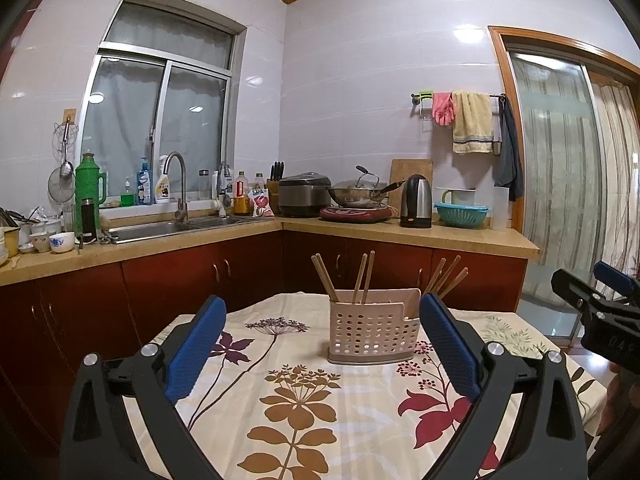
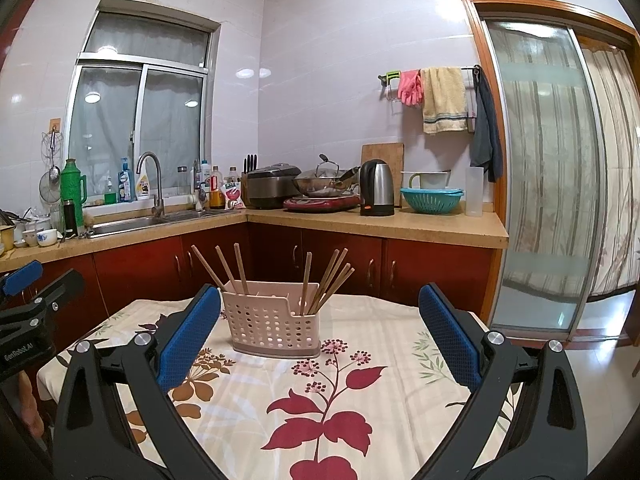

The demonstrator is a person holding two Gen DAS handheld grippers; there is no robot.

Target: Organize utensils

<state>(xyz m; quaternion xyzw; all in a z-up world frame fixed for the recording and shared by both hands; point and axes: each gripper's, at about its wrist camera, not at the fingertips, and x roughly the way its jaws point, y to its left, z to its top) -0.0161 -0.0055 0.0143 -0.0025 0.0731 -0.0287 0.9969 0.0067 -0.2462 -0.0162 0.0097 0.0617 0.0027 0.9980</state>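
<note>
A beige perforated utensil holder (image 1: pixel 374 326) (image 2: pixel 272 326) stands upright on the flowered tablecloth (image 1: pixel 304 408) (image 2: pixel 360 384) near the table's far end. Several wooden chopsticks (image 1: pixel 362 278) (image 2: pixel 326 282) lean out of it, some in the left compartment and some in the right. My left gripper (image 1: pixel 322 344) hovers above the table in front of the holder, open with nothing between its blue pads. My right gripper (image 2: pixel 320 338) is also open and empty, with the holder just inside its left finger. Each gripper shows at the edge of the other's view.
Red cabinets under a tan L-shaped counter (image 1: pixel 404 232) run behind the table, carrying a sink (image 1: pixel 160 230), rice cooker (image 1: pixel 304 194), wok (image 1: pixel 360 194), kettle (image 1: pixel 416 202) and teal colander (image 1: pixel 462 214). A sliding glass door (image 2: pixel 544 176) stands on the right.
</note>
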